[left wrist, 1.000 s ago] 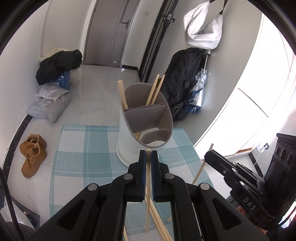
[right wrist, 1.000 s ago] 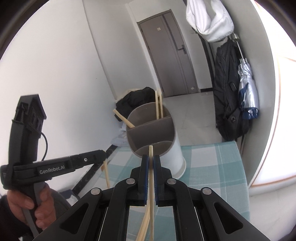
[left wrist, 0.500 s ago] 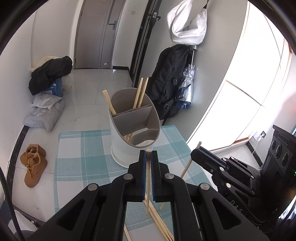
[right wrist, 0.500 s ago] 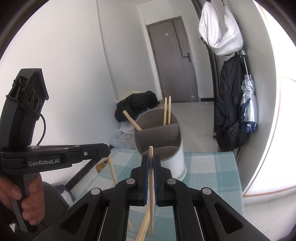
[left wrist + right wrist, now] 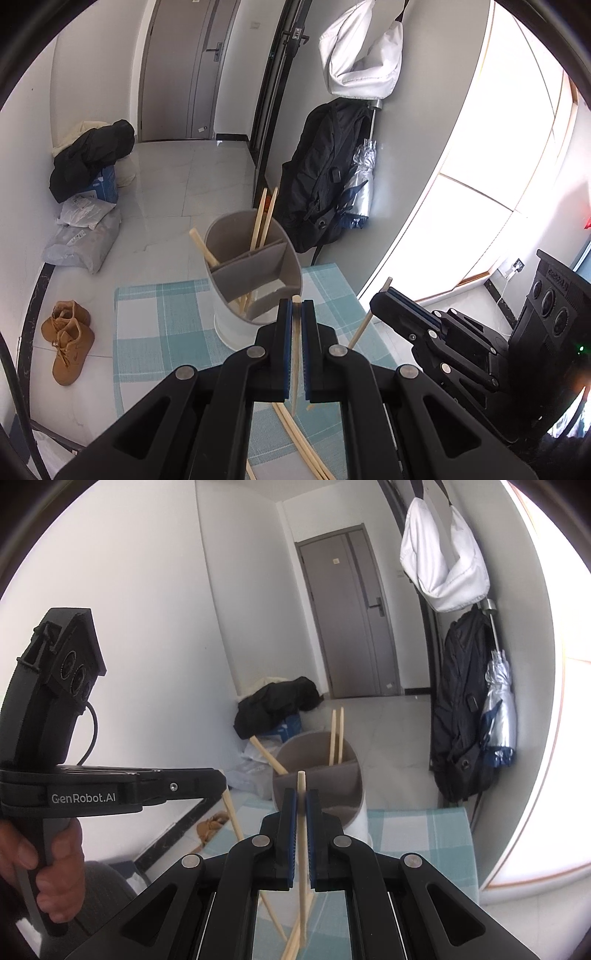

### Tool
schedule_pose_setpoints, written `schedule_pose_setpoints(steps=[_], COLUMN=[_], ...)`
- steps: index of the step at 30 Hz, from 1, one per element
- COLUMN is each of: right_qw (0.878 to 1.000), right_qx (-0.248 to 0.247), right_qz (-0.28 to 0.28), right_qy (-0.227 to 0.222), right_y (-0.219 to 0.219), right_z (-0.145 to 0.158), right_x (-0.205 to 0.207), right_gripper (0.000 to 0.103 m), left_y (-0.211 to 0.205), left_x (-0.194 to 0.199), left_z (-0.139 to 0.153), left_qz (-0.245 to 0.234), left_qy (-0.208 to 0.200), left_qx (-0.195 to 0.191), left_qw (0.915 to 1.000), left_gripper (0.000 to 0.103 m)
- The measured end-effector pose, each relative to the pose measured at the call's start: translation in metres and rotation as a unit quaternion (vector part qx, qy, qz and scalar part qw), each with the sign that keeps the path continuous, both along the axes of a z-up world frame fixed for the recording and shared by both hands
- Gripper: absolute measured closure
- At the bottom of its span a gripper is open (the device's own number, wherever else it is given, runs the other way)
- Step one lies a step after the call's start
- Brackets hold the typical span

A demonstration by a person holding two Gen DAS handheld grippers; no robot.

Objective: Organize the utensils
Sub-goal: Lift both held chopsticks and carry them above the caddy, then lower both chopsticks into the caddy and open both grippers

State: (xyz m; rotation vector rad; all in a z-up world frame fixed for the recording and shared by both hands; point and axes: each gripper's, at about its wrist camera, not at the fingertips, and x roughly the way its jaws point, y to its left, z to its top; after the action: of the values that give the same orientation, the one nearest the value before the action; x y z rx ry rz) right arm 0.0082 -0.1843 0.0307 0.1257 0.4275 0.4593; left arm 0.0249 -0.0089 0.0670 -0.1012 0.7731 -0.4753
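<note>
Holder (image 5: pixel 255 280) stands on the checked mat (image 5: pixel 147 332), grey inside, divided into compartments. Three chopsticks already in it: a pair (image 5: pixel 264 218) upright at the holder's 12 o'clock rim, and a single one (image 5: pixel 201 245) leaning out toward 10 o'clock. That part counts as done.

Left gripper (image 5: pixel 294 350) is clenched on one chopstick (image 5: pixel 294 354), tip poking just past the pads, pointing at the holder's near compartment at 12 o'clock in its own view. Right gripper (image 5: pixel 302 834) is likewise clenched on a chopstick (image 5: pixel 302 849), tip up, holder (image 5: pixel 317 771) straight ahead at 12 o'clock. From the left camera the right gripper sits at 3 o'clock, its stick slanting down beneath it.

More loose chopsticks (image 5: pixel 299 439) lie on the mat near the bottom edge, 6 o'clock of the left view; exact count unclear, at least two.

Judgement: roughly midway. Two sticks in hand, neither yet over the rim; both need lowering into a compartment, then the ones on the mat fetched.
</note>
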Motion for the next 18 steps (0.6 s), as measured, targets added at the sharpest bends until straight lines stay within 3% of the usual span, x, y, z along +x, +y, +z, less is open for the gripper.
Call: schedule_pose_setpoints(steps=[14, 18], right_qw=[0.999, 0.998], right_qx=[0.026, 0.027], right_qz=[0.001, -0.002], right_qy=[-0.047, -0.060], right_y=[-0.014, -0.013], right_z=[0.081, 0.102], right_x=[0.050, 0.073], right_gripper=[0.099, 0.099], left_y=[0.000, -0.001], left_x=[0.047, 0.062], left_z=[0.078, 0.089], left_qz=[0.003, 0.004], left_qy=[-0.042, -0.051], left_qx=[-0.005, -0.001], left_qw=[0.9991, 0.9987], left_gripper=[0.102, 0.102])
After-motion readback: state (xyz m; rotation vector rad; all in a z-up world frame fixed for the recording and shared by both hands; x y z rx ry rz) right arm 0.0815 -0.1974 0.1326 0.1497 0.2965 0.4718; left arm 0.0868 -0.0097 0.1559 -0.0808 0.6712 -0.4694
